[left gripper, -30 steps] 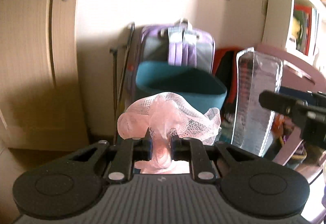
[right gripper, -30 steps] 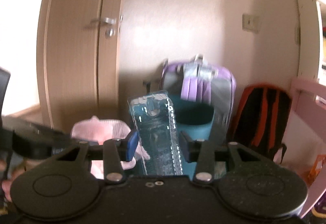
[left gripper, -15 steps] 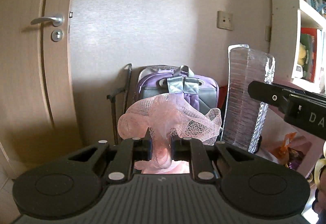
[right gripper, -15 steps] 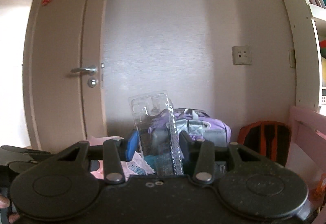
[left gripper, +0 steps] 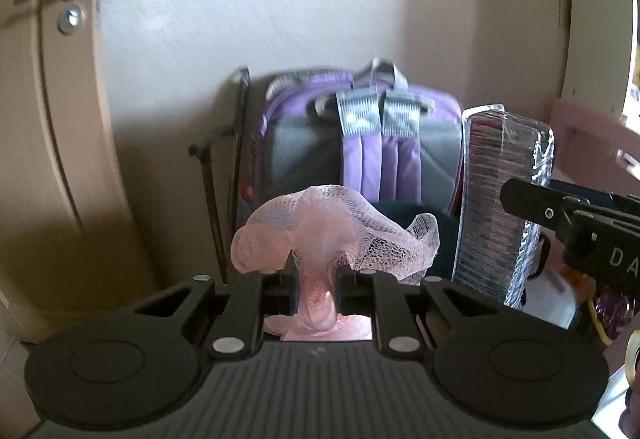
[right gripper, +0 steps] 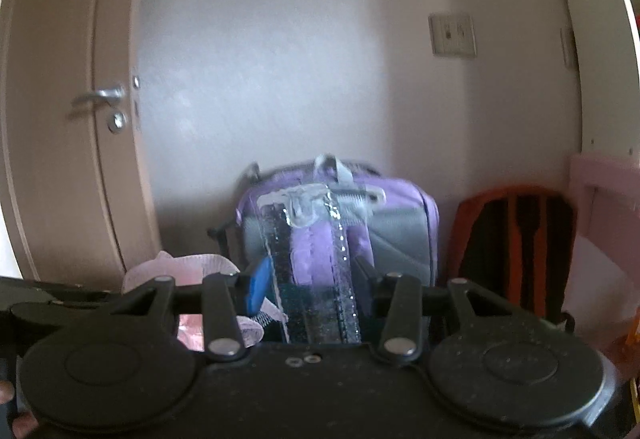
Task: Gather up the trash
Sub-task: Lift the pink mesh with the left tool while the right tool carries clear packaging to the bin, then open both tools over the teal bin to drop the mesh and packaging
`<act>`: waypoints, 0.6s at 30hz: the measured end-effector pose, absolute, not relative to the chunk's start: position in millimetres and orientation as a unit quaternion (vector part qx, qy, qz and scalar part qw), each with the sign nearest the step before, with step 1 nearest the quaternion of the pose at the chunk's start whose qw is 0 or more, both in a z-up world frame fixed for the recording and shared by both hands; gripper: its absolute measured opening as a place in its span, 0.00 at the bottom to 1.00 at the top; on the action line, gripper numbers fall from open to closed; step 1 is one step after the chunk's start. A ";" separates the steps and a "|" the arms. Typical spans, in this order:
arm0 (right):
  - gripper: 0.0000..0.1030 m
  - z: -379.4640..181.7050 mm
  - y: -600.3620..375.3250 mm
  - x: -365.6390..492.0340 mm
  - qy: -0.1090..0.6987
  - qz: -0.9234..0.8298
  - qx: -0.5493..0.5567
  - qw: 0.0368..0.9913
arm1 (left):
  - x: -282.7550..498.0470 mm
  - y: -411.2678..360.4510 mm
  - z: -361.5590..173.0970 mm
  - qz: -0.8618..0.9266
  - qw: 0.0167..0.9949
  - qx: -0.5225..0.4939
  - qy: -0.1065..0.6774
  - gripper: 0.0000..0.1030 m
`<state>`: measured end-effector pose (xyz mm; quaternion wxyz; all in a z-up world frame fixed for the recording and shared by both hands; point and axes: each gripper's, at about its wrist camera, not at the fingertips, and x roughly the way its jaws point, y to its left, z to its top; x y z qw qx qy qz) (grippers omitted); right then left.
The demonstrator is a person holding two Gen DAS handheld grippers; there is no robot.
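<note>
My left gripper (left gripper: 316,279) pinches pink mesh netting (left gripper: 332,235) at frame centre; my right gripper (right gripper: 310,279) clamps a clear plastic package (right gripper: 308,263), purple backpack (left gripper: 400,143) behind.

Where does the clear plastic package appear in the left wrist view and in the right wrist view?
Left wrist view: the clear plastic package stands at right, held by the right gripper.
Right wrist view: the package is at centre, upright between the fingers.
Shared landmark: the purple backpack against the wall.
</note>
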<state>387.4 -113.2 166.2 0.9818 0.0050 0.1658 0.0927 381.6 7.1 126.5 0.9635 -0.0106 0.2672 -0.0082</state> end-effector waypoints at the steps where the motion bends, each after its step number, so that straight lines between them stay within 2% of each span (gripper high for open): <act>1: 0.42 160.8 -114.3 391.3 0.175 0.093 0.005 0.980 | 386.1 5.6 121.5 -0.009 0.961 -0.010 0.275 0.16; 13: 0.45 114.2 -120.5 417.8 0.260 0.108 -0.001 0.960 | 416.6 -12.5 83.9 -0.043 0.940 0.012 0.338 0.16; 15: 0.45 111.3 -120.1 417.7 0.265 0.108 -0.003 0.958 | 416.9 -12.2 80.3 -0.045 0.937 0.007 0.346 0.19; 18: 0.47 108.0 -120.2 416.8 0.270 0.104 -0.007 0.957 | 417.5 -12.6 74.6 -0.047 0.934 0.005 0.355 0.30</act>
